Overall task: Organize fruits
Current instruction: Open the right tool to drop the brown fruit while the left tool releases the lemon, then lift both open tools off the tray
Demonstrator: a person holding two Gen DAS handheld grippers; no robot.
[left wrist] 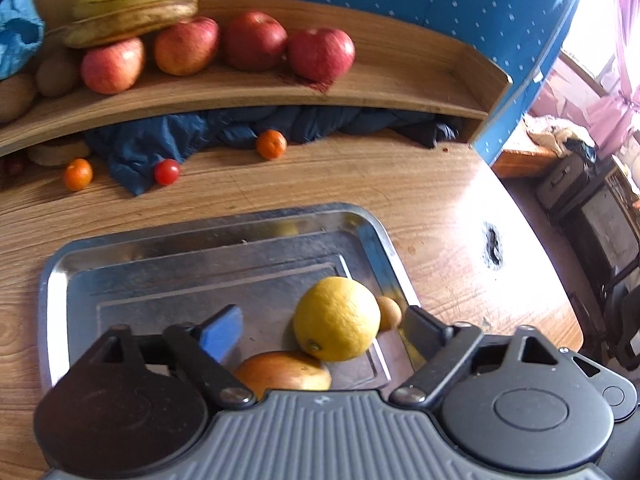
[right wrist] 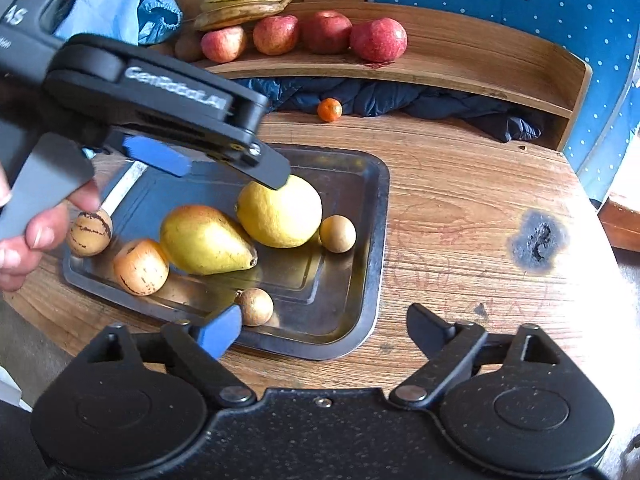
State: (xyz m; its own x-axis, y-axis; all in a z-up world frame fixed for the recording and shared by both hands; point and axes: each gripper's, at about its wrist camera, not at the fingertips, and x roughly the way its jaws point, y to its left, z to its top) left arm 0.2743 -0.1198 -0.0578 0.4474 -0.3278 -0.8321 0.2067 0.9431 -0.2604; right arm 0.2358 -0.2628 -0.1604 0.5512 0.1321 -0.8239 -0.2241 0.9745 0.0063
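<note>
1. Tongs first: the left gripper (right wrist: 224, 164) is hanging wide apart over the metal tray (right wrist: 372, 240), one finger tip touching the lemon's (right wrist: 280, 216) top.
2. The right gripper (right wrist: 320, 328) is gaping wide, gripping nothing, at the tray's near edge.
3. Lemon is lying in the tray against a pear (right wrist: 204, 240).
4. Apples (right wrist: 378, 39) and bananas (right wrist: 244, 4) are sitting on the wooden shelf (right wrist: 480, 60) behind.

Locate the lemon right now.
The lemon lies in the metal tray, between the pear and a small round brown fruit, under the open left gripper.

I see lemon (right wrist: 280, 216), pear (right wrist: 206, 240) on its side touching it, and four small tan fruits in tray (right wrist: 376, 216); apples (right wrist: 304, 34), bananas (right wrist: 244, 4) shelved.
</note>
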